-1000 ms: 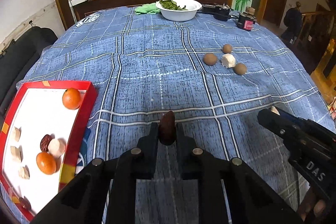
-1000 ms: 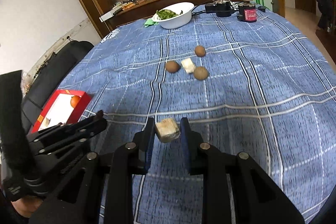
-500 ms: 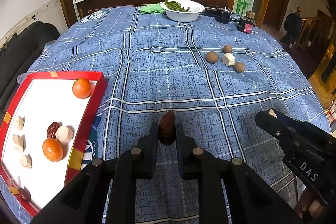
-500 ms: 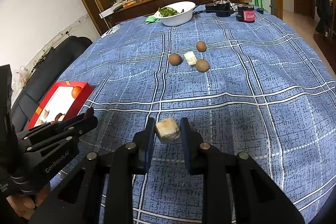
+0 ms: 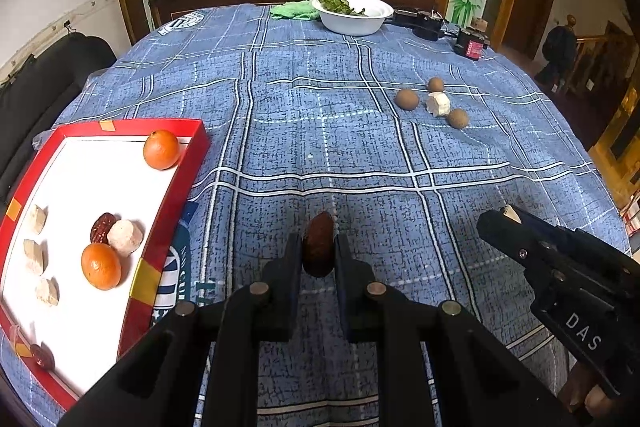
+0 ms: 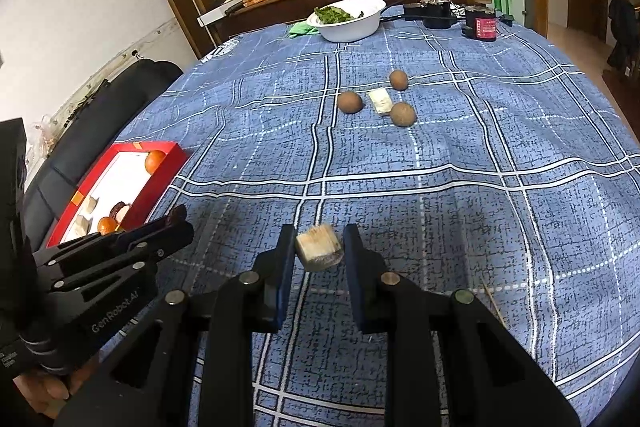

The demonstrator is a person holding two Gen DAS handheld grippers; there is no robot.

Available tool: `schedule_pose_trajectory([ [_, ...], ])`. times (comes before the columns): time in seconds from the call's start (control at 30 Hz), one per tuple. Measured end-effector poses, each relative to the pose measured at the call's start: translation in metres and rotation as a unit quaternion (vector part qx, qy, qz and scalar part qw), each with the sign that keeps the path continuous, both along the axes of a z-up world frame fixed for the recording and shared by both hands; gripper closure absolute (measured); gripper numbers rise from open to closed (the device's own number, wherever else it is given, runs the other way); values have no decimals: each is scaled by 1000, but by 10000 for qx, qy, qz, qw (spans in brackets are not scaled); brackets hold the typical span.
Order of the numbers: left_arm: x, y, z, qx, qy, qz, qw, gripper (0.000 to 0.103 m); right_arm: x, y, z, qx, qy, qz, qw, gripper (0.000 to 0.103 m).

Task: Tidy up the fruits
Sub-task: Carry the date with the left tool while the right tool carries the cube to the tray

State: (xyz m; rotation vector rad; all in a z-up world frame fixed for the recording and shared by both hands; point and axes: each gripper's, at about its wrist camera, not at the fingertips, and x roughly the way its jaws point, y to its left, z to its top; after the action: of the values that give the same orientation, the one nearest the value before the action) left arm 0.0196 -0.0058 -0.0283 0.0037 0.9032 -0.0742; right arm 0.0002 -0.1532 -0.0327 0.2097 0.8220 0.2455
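Right gripper [image 6: 319,247] clamped on a pale cut chunk [image 6: 319,247], held above the blue checked tablecloth [image 6: 460,155]. Left gripper [image 6: 176,223] sits low at left, closed on something dark, probably a date; tip is too small to be sure. Red tray [image 6: 172,157] beyond it holds oranges and pale pieces. Mid-table: three brown round fruits [image 6: 350,102] around a pale block [image 6: 380,101]. White bowl [image 6: 348,21] of greens at far edge.

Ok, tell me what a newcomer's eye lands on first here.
Up front, the left gripper is shut on a dark date and the right gripper on a pale cube, both above the blue cloth. At the left edge a red tray holds oranges, dates and cubes.
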Motion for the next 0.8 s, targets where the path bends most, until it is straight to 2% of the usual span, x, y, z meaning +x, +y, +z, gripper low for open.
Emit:
schedule_pose_trajectory([
  [0.23, -10, 22, 7, -132, -92, 215, 9996, 89, -3, 11, 5, 27, -63, 166, 9998, 77],
  [0.4, -19, 55, 13, -208, -175, 578, 9980, 89, -5, 30, 6, 38, -83, 399, 9992, 77],
  [0.8, -35, 138, 17, -210, -246, 1614, 9864, 89, -1, 119, 17, 128, -223, 1402, 9898, 77],
])
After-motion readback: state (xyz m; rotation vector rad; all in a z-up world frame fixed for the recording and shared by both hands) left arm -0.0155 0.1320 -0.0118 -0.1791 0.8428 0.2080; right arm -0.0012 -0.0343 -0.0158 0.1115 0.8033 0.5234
